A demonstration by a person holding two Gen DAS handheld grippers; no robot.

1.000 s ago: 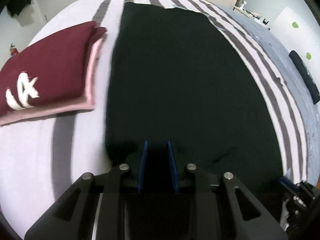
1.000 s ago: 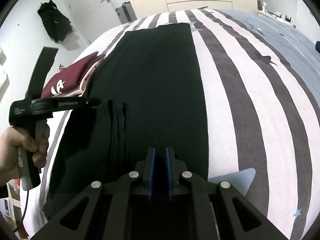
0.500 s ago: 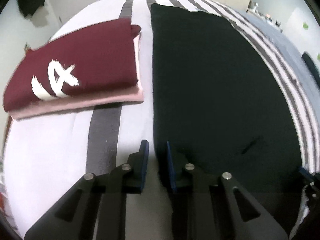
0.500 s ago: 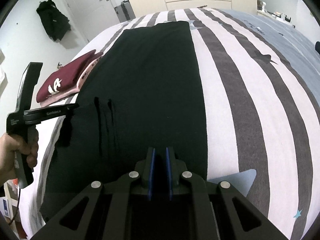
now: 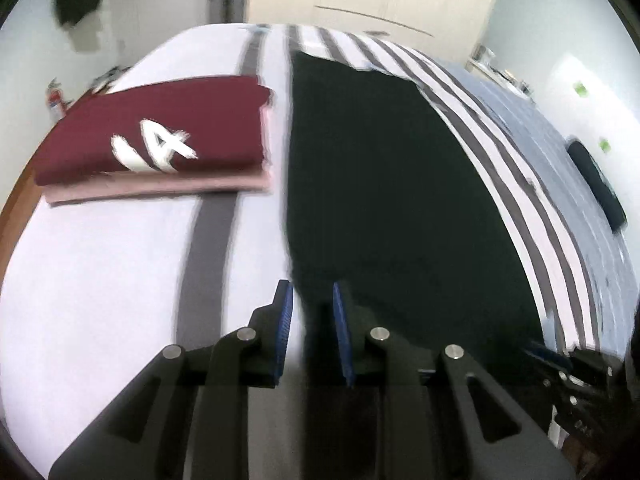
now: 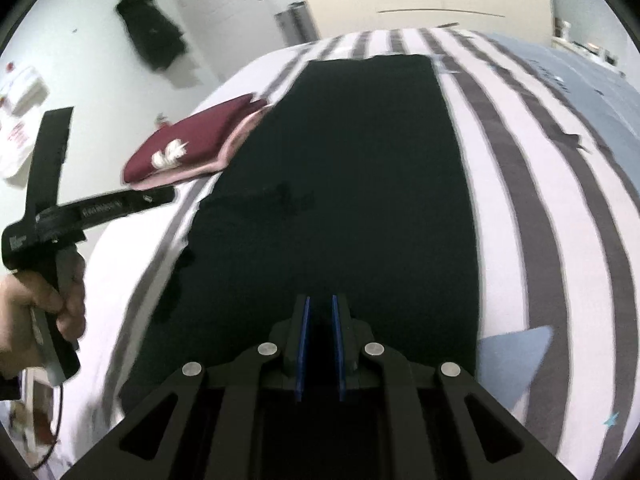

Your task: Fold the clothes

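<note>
A long black garment (image 5: 380, 180) (image 6: 360, 160) lies flat down the striped bed (image 5: 100, 260). My left gripper (image 5: 310, 288) hangs over the garment's left edge, its blue pads a narrow gap apart with nothing between them. The right wrist view shows that left gripper (image 6: 168, 196) in a person's hand (image 6: 36, 312), tip raised near the folded stack. My right gripper (image 6: 320, 300) sits over the garment's near end, pads slightly apart, with the cloth flat beneath; its blue tips (image 5: 540, 350) show at the lower right of the left wrist view.
A folded maroon top (image 5: 160, 140) (image 6: 188, 152) with white lettering rests on a folded pink piece (image 5: 160, 190), left of the black garment. A dark oblong object (image 5: 596, 188) lies at the bed's right side. A dark garment (image 6: 152, 32) hangs on the wall.
My left gripper has slid left from over the black garment to its left edge and risen a little. The right gripper shifted slightly. The garment still lies flat.
</note>
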